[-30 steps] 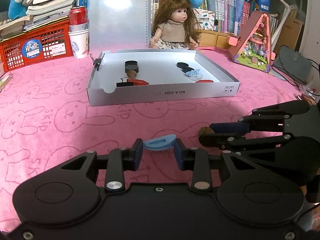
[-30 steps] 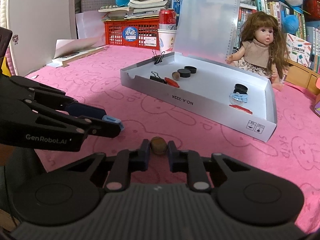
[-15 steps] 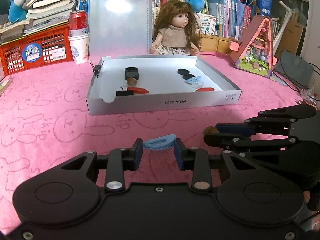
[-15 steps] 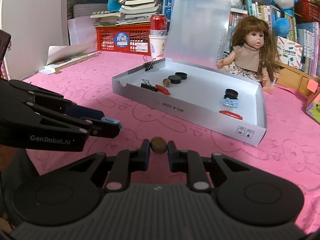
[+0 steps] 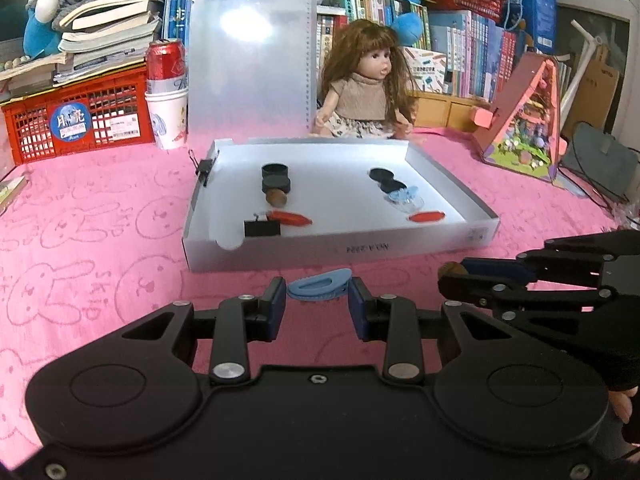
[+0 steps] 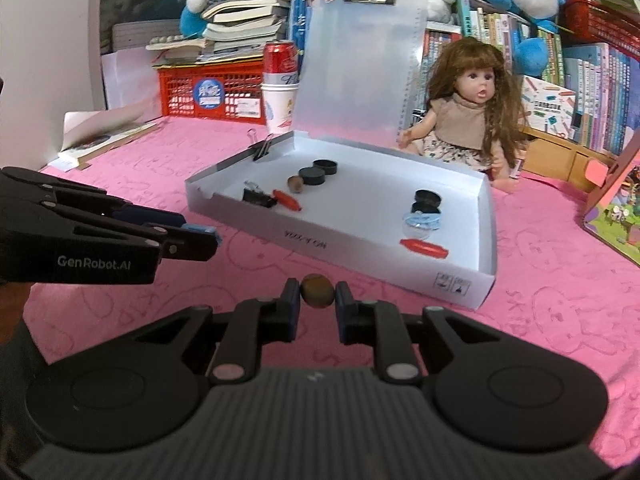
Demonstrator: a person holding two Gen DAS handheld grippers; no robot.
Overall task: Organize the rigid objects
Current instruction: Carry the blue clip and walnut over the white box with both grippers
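White cardboard, the tray (image 5: pixel 340 246) already held two matching groups of caps, red pieces and clips. Two items remained outside, just short of its front wall: the left gripper (image 5: pixel 318 300) pinched a blue hair clip (image 5: pixel 319 288), long axis running crosswise between the pads, and the right gripper (image 6: pixel 317 300) pinched a brown nut (image 6: pixel 317 290).

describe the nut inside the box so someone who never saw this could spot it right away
Find the white box on the pink cloth, in front of the doll. Near its left side a row runs front to back: binder clip, orange piece, then two black caps. The nut touches the nearer cap, the only small round brown thing there.
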